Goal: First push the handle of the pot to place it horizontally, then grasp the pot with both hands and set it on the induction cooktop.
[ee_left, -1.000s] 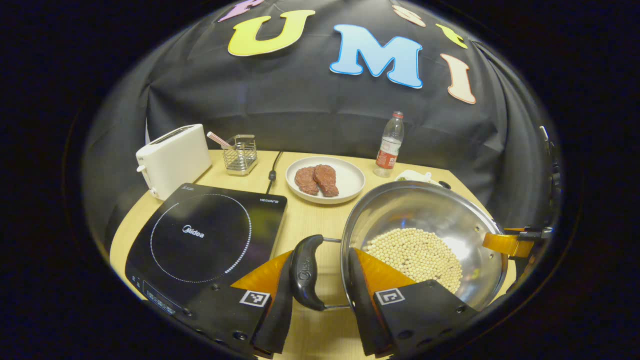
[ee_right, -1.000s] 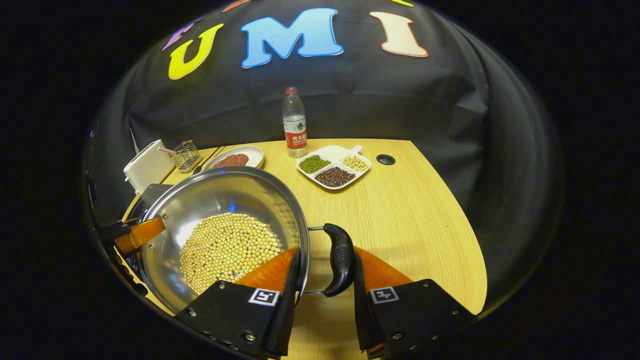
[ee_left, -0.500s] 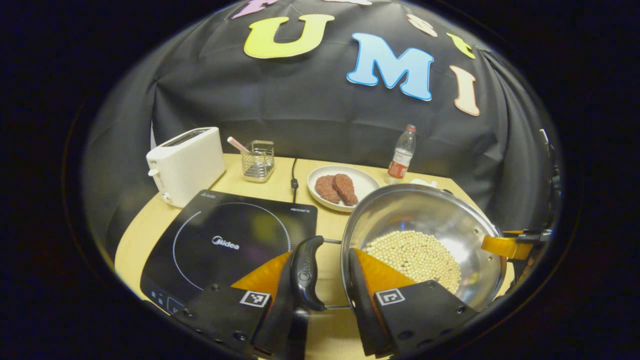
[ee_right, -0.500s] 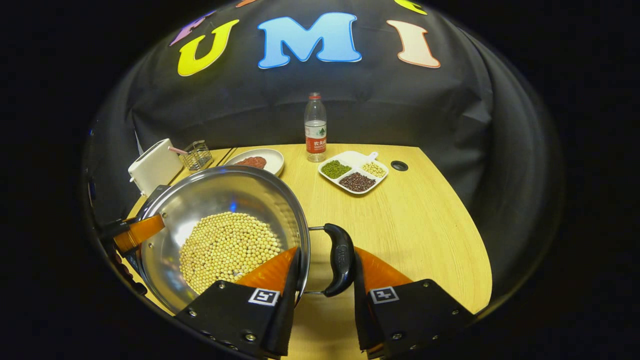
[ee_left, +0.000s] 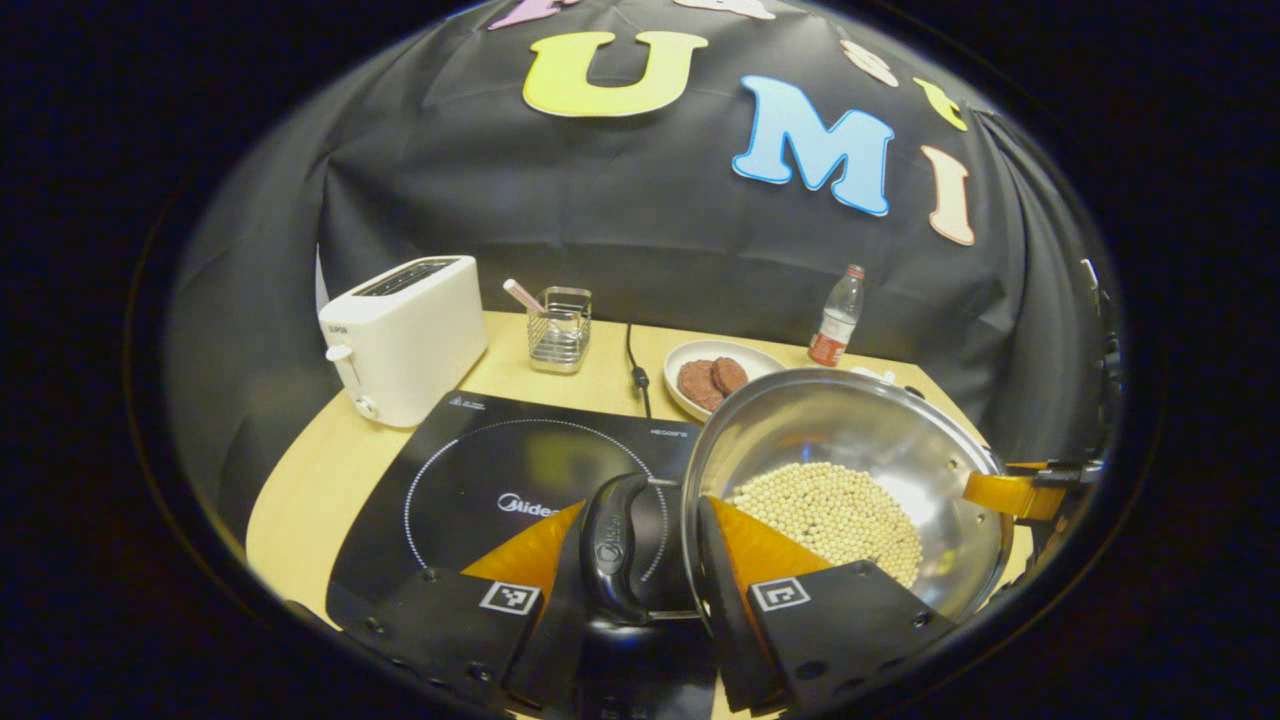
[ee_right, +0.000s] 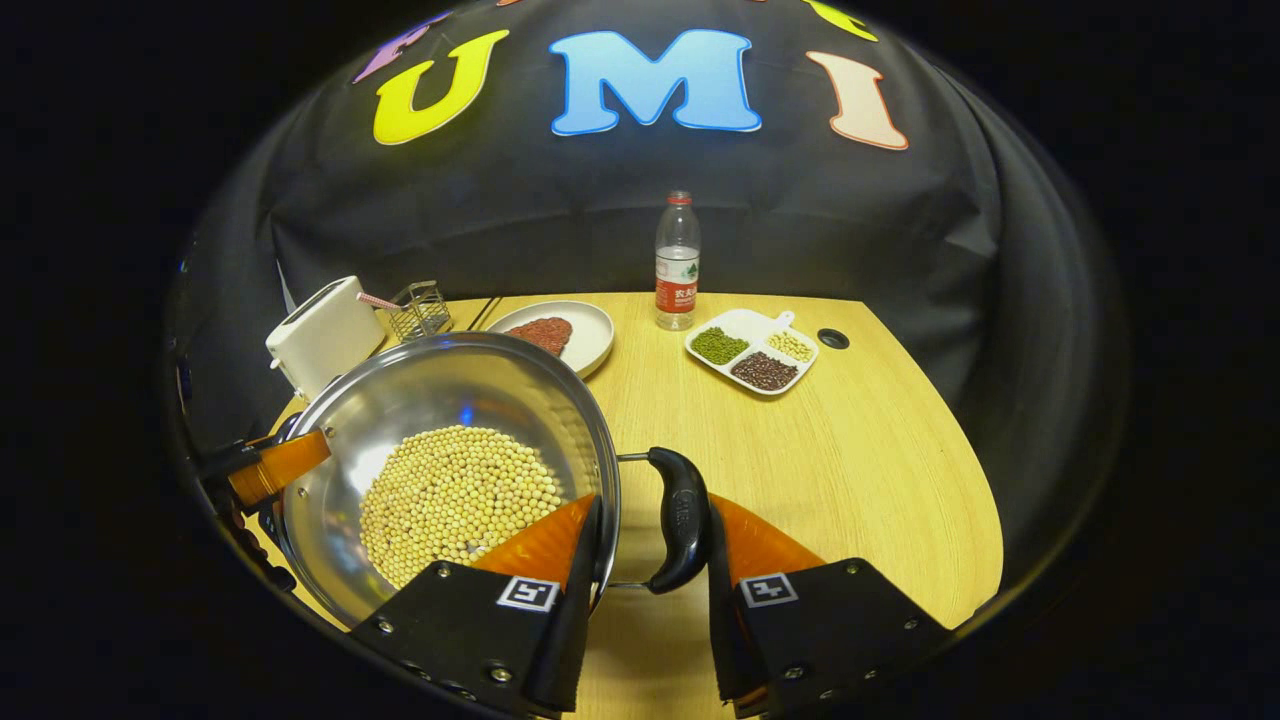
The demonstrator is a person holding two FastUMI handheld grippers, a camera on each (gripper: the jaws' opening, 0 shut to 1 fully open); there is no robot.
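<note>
toaster (ee_left: 405, 338) behind cooktop (ee_left: 480, 480), pot (ee_left: 850, 480) to its right

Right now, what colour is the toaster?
White. The toaster shows best in the left gripper view, behind the cooktop.

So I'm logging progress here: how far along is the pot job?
Done: both handles lie horizontal and are gripped, the left tool on the near handle, the right tool on the far handle. In hand: the pot of beans hangs partly over the induction cooktop. Left: centring and setting it down.
</note>
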